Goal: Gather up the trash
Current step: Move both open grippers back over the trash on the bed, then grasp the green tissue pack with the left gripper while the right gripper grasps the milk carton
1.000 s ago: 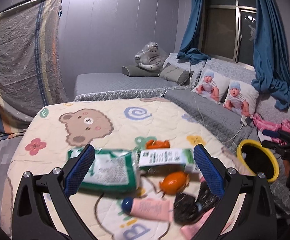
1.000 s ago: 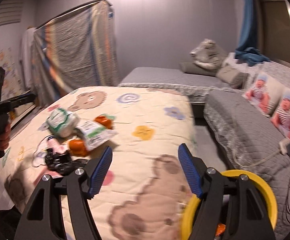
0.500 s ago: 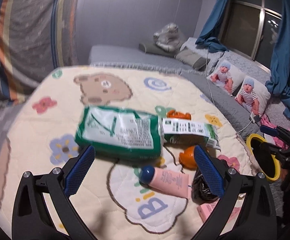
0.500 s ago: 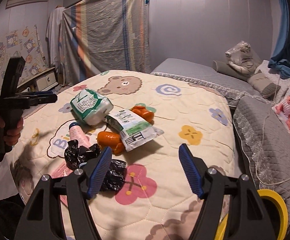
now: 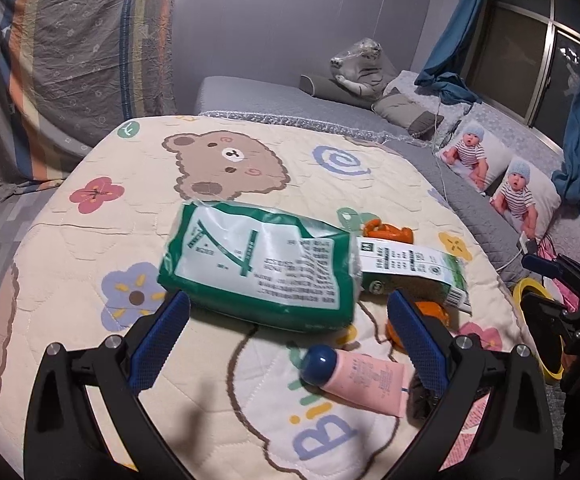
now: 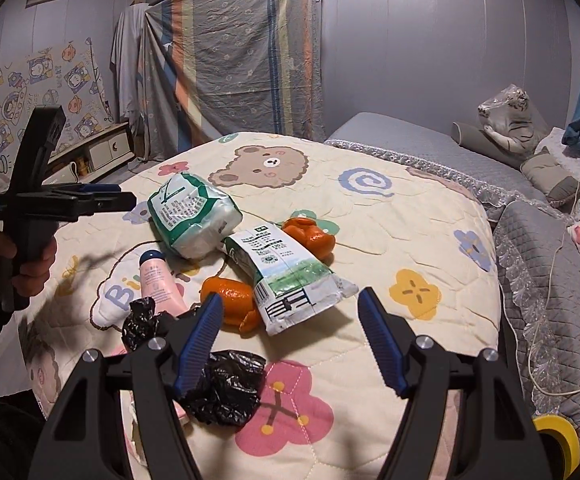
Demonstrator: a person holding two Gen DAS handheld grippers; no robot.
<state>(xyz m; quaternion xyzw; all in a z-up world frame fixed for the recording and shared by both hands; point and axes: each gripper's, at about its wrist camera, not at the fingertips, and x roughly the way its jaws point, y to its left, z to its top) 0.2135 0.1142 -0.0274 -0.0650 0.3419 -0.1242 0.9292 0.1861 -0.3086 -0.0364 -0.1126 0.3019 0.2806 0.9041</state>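
Both open, empty: left hand-held gripper [image 5: 288, 334] hovering by green pack [image 5: 258, 268], right hand-held gripper [image 6: 290, 340] nearing milk pouch [image 6: 286, 280]. Straddle pouch squarely, clearing orange peel [image 6: 230, 300], before squeezing.

Trash is bunched up mid-quilt: a green-and-white tissue pack [image 5: 262, 268] lying flat, a green-and-white pouch [image 6: 286, 276] flat with one end against it, two orange peels [image 6: 232, 298] either side of the pouch, a pink tube [image 5: 358, 376] with a blue cap on its side, and a crumpled black bag [image 6: 226, 388] nearest the quilt edge.
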